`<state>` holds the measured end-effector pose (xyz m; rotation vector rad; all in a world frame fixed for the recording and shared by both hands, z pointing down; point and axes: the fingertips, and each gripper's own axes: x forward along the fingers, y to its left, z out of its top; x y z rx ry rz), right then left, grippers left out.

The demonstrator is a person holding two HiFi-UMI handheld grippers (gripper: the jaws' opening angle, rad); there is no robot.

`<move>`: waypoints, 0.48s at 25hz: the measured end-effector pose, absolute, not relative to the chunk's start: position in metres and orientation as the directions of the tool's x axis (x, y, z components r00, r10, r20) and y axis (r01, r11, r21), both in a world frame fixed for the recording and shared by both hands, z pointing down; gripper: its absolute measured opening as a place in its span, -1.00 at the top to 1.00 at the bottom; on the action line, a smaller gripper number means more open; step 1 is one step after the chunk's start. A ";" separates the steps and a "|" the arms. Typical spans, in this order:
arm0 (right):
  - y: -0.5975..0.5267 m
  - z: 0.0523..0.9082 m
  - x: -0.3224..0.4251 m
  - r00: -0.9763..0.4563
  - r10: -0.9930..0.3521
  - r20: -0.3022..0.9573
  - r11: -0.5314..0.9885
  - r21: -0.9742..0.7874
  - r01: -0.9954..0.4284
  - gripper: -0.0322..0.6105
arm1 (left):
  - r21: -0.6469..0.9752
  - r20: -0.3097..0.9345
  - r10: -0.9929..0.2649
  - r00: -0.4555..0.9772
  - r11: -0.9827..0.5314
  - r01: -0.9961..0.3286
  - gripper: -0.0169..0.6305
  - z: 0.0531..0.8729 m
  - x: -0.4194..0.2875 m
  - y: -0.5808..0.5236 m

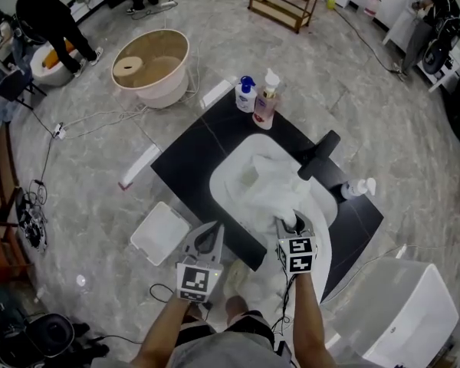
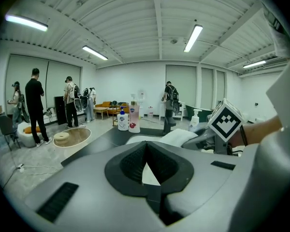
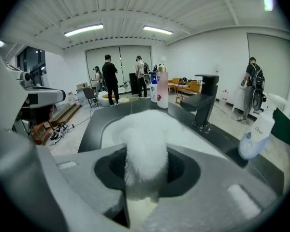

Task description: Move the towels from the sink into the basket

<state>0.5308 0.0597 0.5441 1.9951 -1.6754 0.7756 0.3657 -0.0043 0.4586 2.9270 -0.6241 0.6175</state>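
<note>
Right gripper point(image 1: 292, 223) clamps a towel point(image 1: 267, 176) at the sink's point(image 1: 218, 181) six o'clock, mid-pickup; left gripper point(image 1: 212, 233) closed, empty; next, lift it clear

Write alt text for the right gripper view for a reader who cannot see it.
The right gripper is shut on a bunched white towel that runs from the white sink up between its jaws. A black faucet stands to the right on the black counter, with soap bottles at the far edge.
</note>
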 end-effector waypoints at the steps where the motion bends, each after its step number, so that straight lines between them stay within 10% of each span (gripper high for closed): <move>1: 0.059 0.534 0.529 0.126 -0.755 0.644 -0.190 -0.030 -0.981 0.53 | -0.006 0.394 -0.376 0.839 -0.914 -0.406 0.92 0.451 0.363 -0.005; 12: 0.059 0.417 0.494 0.201 -0.841 0.503 -0.221 0.020 -0.975 0.54 | -0.055 0.278 -0.395 0.876 -0.917 -0.396 0.92 0.370 0.320 -0.002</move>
